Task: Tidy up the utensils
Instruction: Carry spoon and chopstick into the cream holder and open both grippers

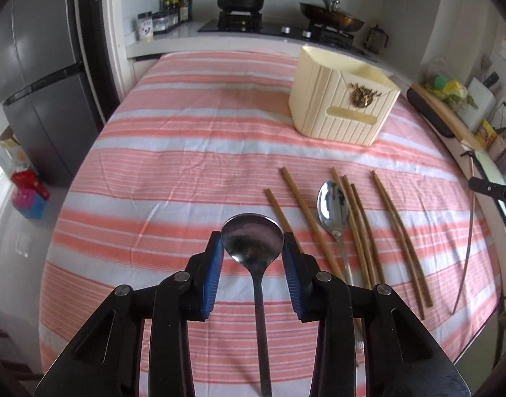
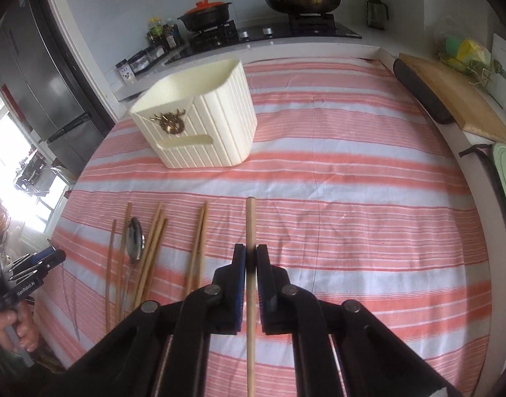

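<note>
Between your left gripper's wide-spread blue pads sits a dark spoon, bowl forward, not clamped. Your right gripper has its jaws closed tight on one wooden chopstick above the striped tablecloth. Farther back stands the cream utensil holder, with loose chopsticks and another spoon lying nearer.

Left tool spread wide around a dark spoon; chopsticks, second spoon toward counter's right edge, cream holder beyond
</note>
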{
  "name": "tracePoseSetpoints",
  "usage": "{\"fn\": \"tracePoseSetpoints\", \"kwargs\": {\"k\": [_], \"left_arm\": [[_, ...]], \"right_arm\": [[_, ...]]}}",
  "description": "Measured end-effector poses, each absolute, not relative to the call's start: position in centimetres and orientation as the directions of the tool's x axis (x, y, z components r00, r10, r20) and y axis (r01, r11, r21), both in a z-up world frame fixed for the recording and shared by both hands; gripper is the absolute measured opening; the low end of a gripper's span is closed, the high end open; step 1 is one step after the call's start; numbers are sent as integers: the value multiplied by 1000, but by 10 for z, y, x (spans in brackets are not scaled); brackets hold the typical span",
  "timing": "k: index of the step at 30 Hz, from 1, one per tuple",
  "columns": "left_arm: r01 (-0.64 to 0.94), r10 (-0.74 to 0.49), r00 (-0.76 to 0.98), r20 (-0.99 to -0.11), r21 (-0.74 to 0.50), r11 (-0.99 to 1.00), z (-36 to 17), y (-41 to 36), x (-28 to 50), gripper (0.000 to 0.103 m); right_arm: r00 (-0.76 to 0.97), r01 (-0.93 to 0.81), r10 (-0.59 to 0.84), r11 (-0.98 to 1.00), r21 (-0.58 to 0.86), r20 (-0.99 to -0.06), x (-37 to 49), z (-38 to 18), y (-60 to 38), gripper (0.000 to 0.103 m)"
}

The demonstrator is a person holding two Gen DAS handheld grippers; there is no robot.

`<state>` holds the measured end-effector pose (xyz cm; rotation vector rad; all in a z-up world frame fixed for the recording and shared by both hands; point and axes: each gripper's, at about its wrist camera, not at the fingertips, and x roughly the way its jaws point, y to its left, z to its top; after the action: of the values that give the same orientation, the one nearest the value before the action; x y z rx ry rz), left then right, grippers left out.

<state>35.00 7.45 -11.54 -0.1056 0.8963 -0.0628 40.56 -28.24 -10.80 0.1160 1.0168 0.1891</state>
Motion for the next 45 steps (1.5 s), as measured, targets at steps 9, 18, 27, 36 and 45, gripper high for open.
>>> {"fn": "tracePoseSetpoints", "kwargs": {"k": [9, 18, 27, 36, 45], "left_arm": [[58, -174, 714, -678, -190, 980, -61, 89, 324, 36], [91, -222, 731, -645, -231, 969, -23, 100, 355, 35], [159, -249, 792, -557, -206, 966, 65, 88, 440, 35], [152, -257, 819, -514, -236, 960, 67, 45, 555, 35], [117, -238, 677, -696, -218, 969, -31, 11, 618, 36]], "right_arm": [[665, -180, 229, 973, 145, -711, 343, -31, -261, 7], [779, -198, 217, 975, 99, -588, 356, 17, -244, 6], [840, -210, 208, 976, 54, -501, 441, 83, -228, 6], [858, -216, 227, 973, 77, -461, 531, 75, -213, 6], [676, -135, 225, 974, 182, -702, 596, -34, -224, 6]]}}
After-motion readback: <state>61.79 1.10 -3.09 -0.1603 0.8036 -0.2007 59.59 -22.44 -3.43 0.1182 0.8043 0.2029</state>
